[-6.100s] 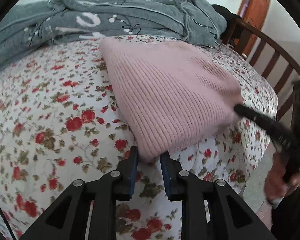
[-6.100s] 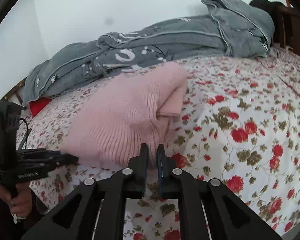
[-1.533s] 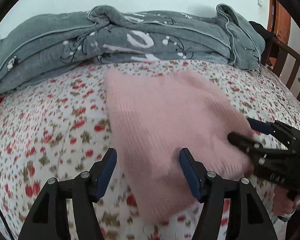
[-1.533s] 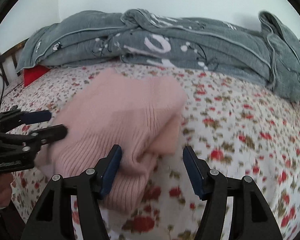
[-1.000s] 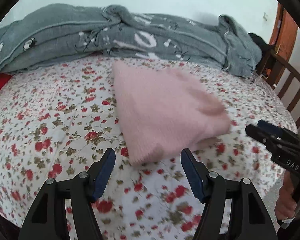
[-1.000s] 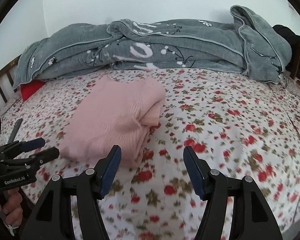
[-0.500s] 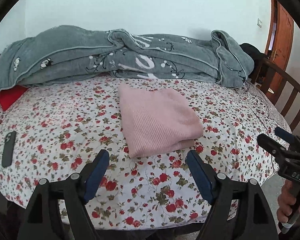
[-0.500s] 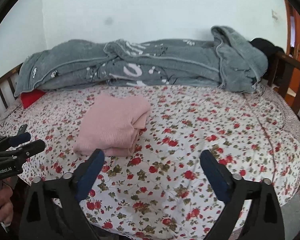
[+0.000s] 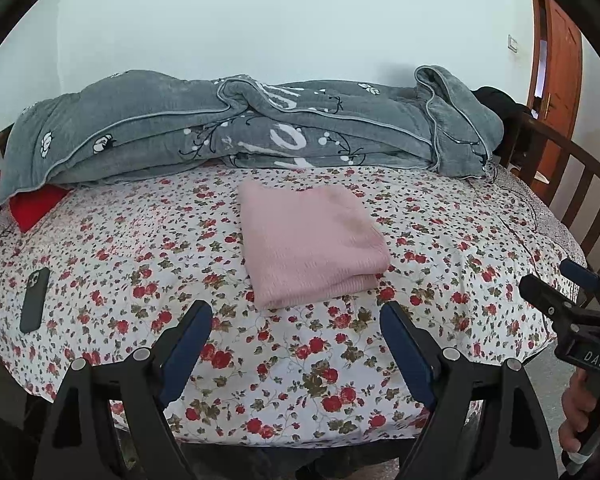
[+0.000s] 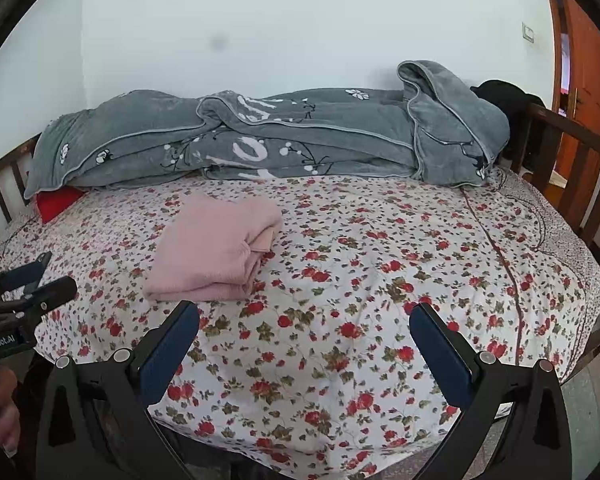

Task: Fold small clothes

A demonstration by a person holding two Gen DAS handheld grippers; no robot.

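A: First, left wrist view. Items?

B: Left gripper (image 9: pixel 296 338), jaws spread wide, holding nothing. Pink folded garment (image 9: pixel 310 248) at 12 o'clock from it, flat on the floral bedsheet (image 9: pixel 140 248), apart from both fingers. Grey blanket (image 9: pixel 240 136) heaped beyond the garment along the wall. Red item (image 9: pixel 36 206) at 10 o'clock, tucked under the blanket's end. Dark phone (image 9: pixel 35 294) at 9 o'clock, lying on the sheet. Right gripper (image 9: pixel 568 284) at 3 o'clock, over the bed's edge, jaws parted, empty.

A: Right wrist view?

B: Right gripper (image 10: pixel 304 340), jaws spread wide, empty. Garment (image 10: pixel 216 248) at 11 o'clock, stacked layers showing on its right side. Blanket (image 10: pixel 280 140) behind. Left gripper (image 10: pixel 32 280) at 9 o'clock, jaws parted.

A: Differences?

B: Phone appears only in the left view. Garment's layered open edge appears only in the right view.
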